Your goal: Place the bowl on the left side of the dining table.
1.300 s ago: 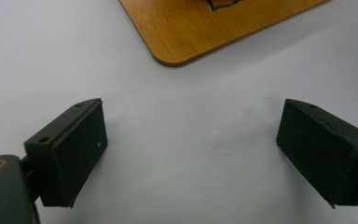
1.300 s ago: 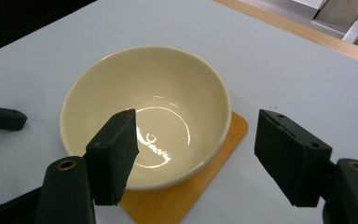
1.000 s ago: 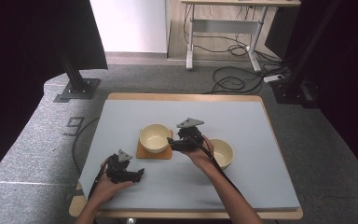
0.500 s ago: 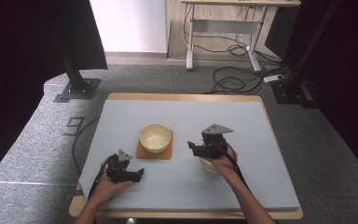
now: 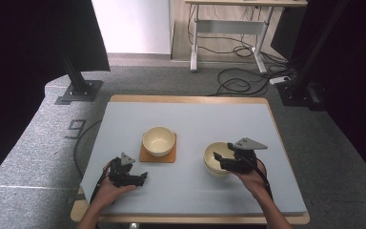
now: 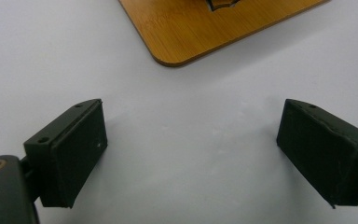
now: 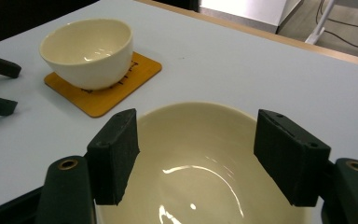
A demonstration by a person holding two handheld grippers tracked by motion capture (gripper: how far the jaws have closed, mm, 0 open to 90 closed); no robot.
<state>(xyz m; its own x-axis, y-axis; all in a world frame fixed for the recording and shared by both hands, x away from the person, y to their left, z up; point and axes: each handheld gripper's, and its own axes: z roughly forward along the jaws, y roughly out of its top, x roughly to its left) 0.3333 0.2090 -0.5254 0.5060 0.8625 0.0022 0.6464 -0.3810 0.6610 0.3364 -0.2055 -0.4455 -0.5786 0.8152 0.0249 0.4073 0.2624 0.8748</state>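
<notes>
Jaws of the right claw (image 7: pixel 196 158) stand wide, one on each side of the near rim of a cream bowl (image 7: pixel 200 172), over the bowl's open mouth; whether the pads touch the rim I cannot tell. In the high view this right claw (image 5: pixel 218 159) sits at the right side of the worktop (image 5: pixel 190 119), with the bowl (image 5: pixel 214 160) under its tips and the person's right hand (image 5: pixel 252 174) behind it at the near edge. To the left of it, near the middle of the worktop, a second cream bowl (image 5: pixel 158 140) stands upright on a square wooden coaster (image 5: pixel 158 156), well apart from the first. Further left and nearer the person, the left claw (image 5: pixel 140 179) lies low over the bare worktop, held by the left hand (image 5: pixel 107 188). Its jaws are spread wide with nothing between them, and in the left gripper view a corner of the coaster (image 6: pixel 205 32) lies just beyond its tips (image 6: pixel 191 154)
</notes>
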